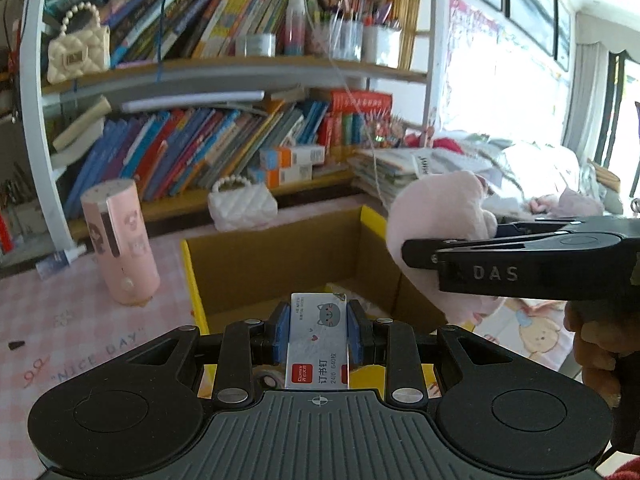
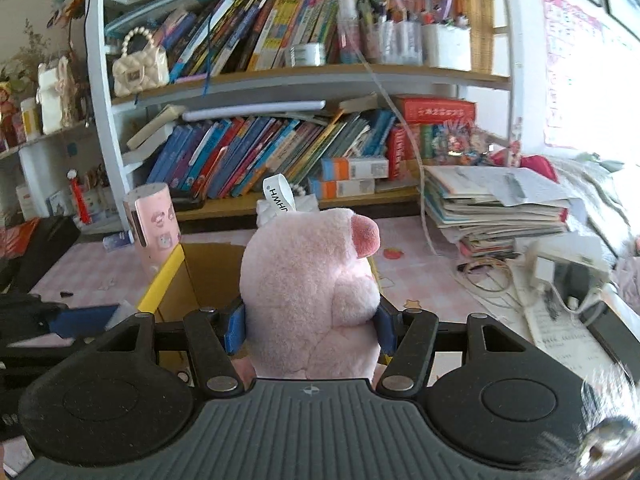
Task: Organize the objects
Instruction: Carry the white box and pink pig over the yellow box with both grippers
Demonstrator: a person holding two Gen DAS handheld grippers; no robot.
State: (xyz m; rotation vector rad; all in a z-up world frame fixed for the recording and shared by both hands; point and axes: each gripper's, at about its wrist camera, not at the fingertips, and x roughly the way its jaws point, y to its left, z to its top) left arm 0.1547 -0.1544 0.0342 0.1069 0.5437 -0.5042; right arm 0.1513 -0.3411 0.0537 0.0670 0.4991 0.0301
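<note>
Pink plush pig point(image 2: 310, 292) clamped between the blue pads of the right gripper point(image 2: 310, 326), held above the near edge of an open cardboard box point(image 1: 280, 264) on the checked tabletop point(image 1: 72, 312). Left gripper point(image 1: 319, 338) clenched on a small staple box point(image 1: 318, 340), poised over the same carton. Pink cylinder point(image 1: 120, 240) stands left of the box; white purse point(image 1: 242, 204) behind it, before the bookshelf point(image 1: 224, 76).

Readable lettering on four things
Staple box point(image 1: 318, 340): "Comix", "订书钉", "24/6"; right gripper's point(image 1: 424, 258) side: "DAS"; tablecloth point(image 1: 80, 320), near left: "NICE DAY"; plush pig's point(image 2: 308, 292) white tag point(image 2: 279, 196): letters, unclear.
</note>
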